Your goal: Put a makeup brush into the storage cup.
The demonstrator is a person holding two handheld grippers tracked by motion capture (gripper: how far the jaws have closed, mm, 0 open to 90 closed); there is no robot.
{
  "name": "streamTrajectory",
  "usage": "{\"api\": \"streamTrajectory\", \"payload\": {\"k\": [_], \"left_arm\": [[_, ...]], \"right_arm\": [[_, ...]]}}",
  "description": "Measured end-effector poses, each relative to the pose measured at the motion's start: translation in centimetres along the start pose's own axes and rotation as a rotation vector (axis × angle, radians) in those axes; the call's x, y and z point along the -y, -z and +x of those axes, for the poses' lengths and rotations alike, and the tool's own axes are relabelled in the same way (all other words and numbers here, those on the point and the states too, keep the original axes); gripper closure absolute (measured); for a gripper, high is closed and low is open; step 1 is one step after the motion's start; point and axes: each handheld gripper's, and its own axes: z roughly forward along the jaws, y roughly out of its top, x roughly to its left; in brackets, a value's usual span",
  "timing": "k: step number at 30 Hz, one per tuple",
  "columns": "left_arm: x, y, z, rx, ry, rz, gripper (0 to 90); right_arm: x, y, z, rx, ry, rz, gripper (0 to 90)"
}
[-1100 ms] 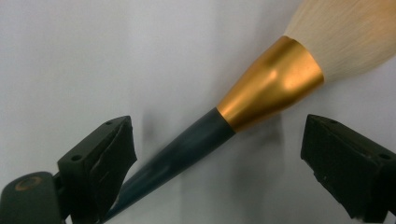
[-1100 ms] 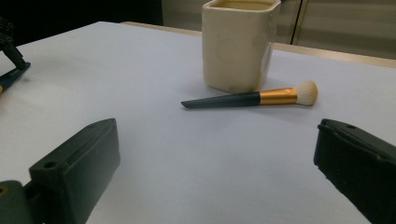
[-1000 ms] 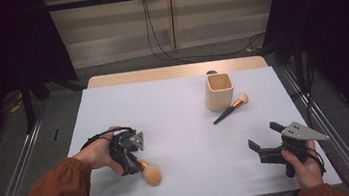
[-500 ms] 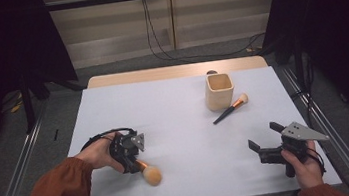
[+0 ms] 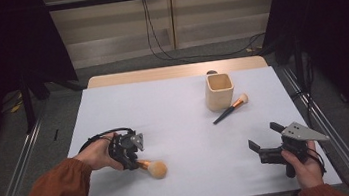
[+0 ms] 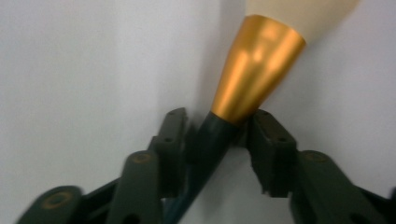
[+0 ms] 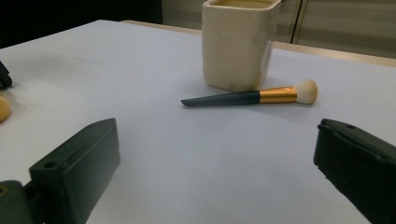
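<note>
Looking down, high view: a white table (image 5: 179, 112) is seen with dark curtains at both sides and cables hanging at the back wall.
Left gripper (image 5: 132, 156): held low over the near left part of the table; its jaws have just been closing on the dark handle of a big brush (image 5: 152, 167), whose round tan head lies on the table just to the right of the gripper.
Right gripper (image 5: 264, 143): held at the near right, well apart from the brush, its jaws spread with nothing between them.
Cup (image 5: 219, 91): a cream square cup is set upright at the far right; what it contains cannot be told.
Small brush (image 5: 230, 109): laid flat just beside the cup, nearer the person, untouched.
Left gripper view: the pads (image 6: 175, 135) are pressed against the dark handle from both sides, just below the gold collar (image 6: 254, 74); this contact is hidden by the hand in the high view.
Right gripper view: the wide-set jaws are seen low, with the cup (image 7: 238, 44) and the small brush (image 7: 252, 97) beyond them; nothing stands between.
</note>
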Motion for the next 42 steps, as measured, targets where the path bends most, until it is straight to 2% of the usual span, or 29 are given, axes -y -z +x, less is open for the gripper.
{"api": "streamTrajectory", "payload": {"k": [6,8,11,12,17,25,28,31,32,33,34,36,38,39,42], "left_arm": [[-0.2,0.0,-0.1,-0.005,0.008,0.015,66.3],[-0.3,0.0,-0.3,-0.006,0.014,0.025,70.5],[-0.2,-0.1,-0.3,0.001,0.043,0.01,73.9],[-0.2,0.0,-0.2,-0.003,0.03,0.019,74.2],[0.0,0.1,-0.1,0.012,0.066,-0.002,74.4],[0.1,0.2,-0.2,-0.006,0.115,-0.014,74.7],[0.4,0.2,-0.2,0.001,0.15,-0.045,74.7],[0.5,0.3,-0.2,-0.009,0.144,-0.049,74.7],[0.6,0.3,-0.3,-0.018,0.148,-0.074,74.7],[0.7,0.2,-0.3,0.001,0.143,-0.085,74.7],[0.8,0.2,-0.4,-0.009,0.157,-0.1,74.7],[1.0,0.3,-0.3,-0.005,0.149,-0.104,74.7],[1.2,0.4,-0.2,0.001,0.174,-0.124,74.7],[1.3,0.5,-0.3,-0.003,0.201,-0.151,74.7],[1.7,0.8,-0.2,0.0,0.232,-0.187,74.7]], "right_arm": [[0.0,0.0,0.0,0.001,-0.001,0.003,0.1],[0.0,0.0,0.0,0.003,0.0,0.002,0.2],[0.0,0.0,0.0,0.006,-0.001,0.003,0.2],[0.0,0.0,0.0,0.007,-0.001,0.002,0.2],[0.0,0.0,0.0,0.007,0.002,0.003,0.2],[0.0,0.0,0.0,0.008,0.0,0.004,0.2],[0.0,0.0,-0.1,0.007,0.001,0.004,0.2],[0.0,0.0,-0.1,0.006,0.0,0.003,0.2],[0.0,0.0,-0.1,0.006,0.001,0.003,0.2],[0.0,0.0,-0.1,0.006,0.0,0.003,0.2],[0.0,0.0,-0.1,0.006,0.001,0.004,0.2],[0.0,0.0,0.0,0.006,0.0,0.005,0.2],[0.0,0.0,0.0,0.007,0.0,0.004,0.2],[0.0,0.0,0.0,0.007,0.0,0.004,0.2],[0.0,0.0,0.0,0.007,-0.002,0.005,0.1]]}}
